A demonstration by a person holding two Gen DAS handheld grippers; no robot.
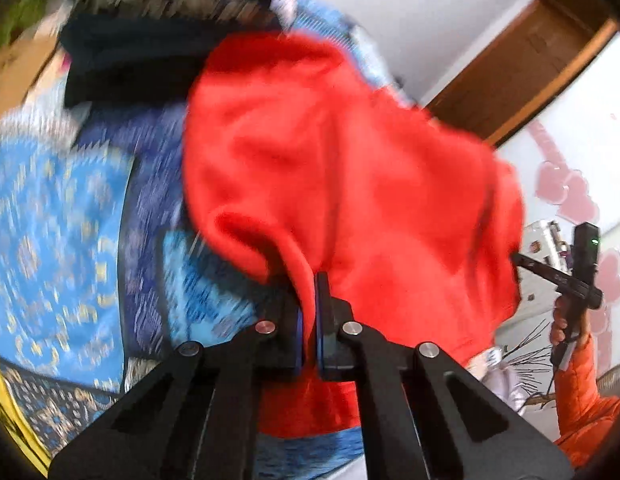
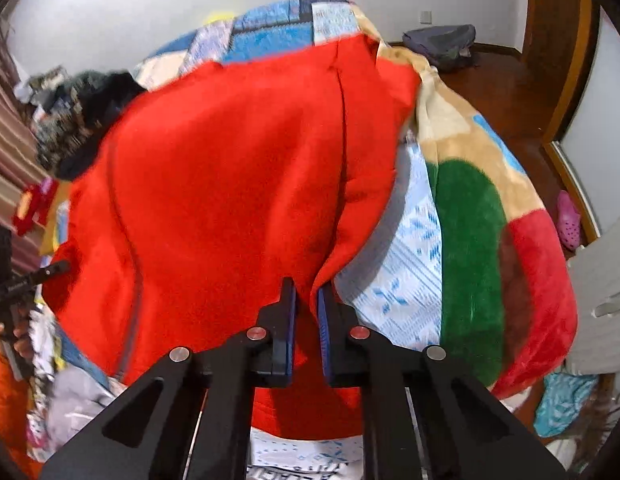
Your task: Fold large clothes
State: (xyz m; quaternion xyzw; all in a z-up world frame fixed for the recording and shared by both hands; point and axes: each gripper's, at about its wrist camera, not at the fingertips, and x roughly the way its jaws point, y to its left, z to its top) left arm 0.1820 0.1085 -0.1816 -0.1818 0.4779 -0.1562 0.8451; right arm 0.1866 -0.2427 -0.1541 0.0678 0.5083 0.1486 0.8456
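Left gripper point(image 1: 308, 304), right gripper point(image 2: 306, 304): jaws nearly closed, each pinching edge of red fleece garment point(image 1: 341, 168). Keep both grips level; hold fabric taut between jaws before laying fold.

Black claws point(image 1: 308, 312) point(image 2: 308, 320), blue pads, silver rivets; puffy orange sleeve point(image 1: 581, 392).

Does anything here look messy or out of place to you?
Somewhat. The red garment hangs bunched and creased between the left gripper and right gripper, not flat. A dark, patterned pile of clothes lies heaped behind it on the bed. Nothing looks torn or spilled.
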